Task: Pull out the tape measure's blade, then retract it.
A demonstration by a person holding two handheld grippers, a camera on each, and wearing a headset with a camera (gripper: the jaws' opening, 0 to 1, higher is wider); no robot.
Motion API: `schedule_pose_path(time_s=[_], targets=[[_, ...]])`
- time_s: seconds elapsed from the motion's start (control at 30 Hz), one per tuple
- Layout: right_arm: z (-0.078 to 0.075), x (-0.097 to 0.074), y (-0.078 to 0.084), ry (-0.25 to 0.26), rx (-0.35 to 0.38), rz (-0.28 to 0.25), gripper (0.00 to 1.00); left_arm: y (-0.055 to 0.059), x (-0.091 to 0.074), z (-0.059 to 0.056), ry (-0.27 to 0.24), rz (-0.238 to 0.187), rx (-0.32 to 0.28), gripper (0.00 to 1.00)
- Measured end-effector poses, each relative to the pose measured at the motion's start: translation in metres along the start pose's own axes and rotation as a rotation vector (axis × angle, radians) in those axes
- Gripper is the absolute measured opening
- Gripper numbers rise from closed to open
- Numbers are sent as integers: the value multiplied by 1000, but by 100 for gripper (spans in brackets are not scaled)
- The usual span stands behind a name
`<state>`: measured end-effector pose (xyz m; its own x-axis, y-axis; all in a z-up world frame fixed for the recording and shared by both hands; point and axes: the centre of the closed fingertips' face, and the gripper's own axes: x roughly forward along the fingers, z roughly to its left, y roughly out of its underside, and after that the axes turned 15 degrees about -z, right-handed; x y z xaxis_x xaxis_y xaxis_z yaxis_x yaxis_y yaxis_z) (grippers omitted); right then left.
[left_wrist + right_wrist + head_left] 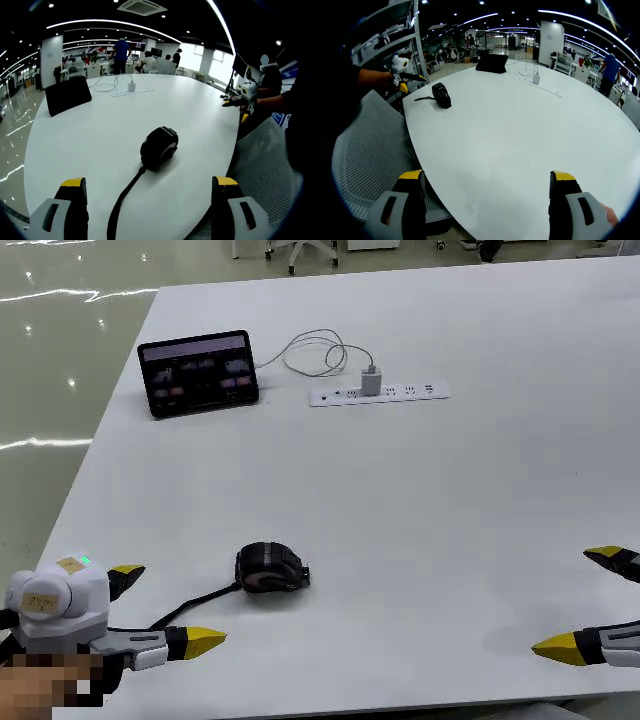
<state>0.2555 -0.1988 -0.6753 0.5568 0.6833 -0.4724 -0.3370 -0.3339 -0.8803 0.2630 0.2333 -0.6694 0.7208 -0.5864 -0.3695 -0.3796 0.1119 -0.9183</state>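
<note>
We look down on a wide white table (450, 540) in a large, bright open office with a glossy floor (60, 330). The gripper views show ceiling light strips, desks and shelving, and people stand far off beyond the table.

The tape measure (268, 568) lies on the table near its front edge, toward the left. It is a small rounded black case with a lighter band around it. Its black strap (195, 602) trails across the table toward the left gripper (175, 605) and runs in between its yellow-tipped jaws. Those jaws stand wide apart and grip nothing, and the tape measure sits just ahead of them. The right gripper (570, 600) hovers well apart at the table's right, jaws likewise spread wide and empty.

Far across the table a dark tablet (198, 373) stands propped. Near it lies a white power strip (380, 393) with a charger (371, 380) plugged in and a looped white cable (315, 352). A grey mesh chair (370, 150) sits at the table's near edge.
</note>
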Motion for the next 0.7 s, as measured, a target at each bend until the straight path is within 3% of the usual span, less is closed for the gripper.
schedule_pose_path(time_s=[0.4,0.57,0.7], targets=[[-1,5,-9,0,-22,-22,100,-1,3,1,29,17,31,100],[2,8,-11,-20,-29,-28,100,6,5,3,49,64,56,100],[5,11,-13,-33,-34,-30,100,0,7,4,68,53,63,100]])
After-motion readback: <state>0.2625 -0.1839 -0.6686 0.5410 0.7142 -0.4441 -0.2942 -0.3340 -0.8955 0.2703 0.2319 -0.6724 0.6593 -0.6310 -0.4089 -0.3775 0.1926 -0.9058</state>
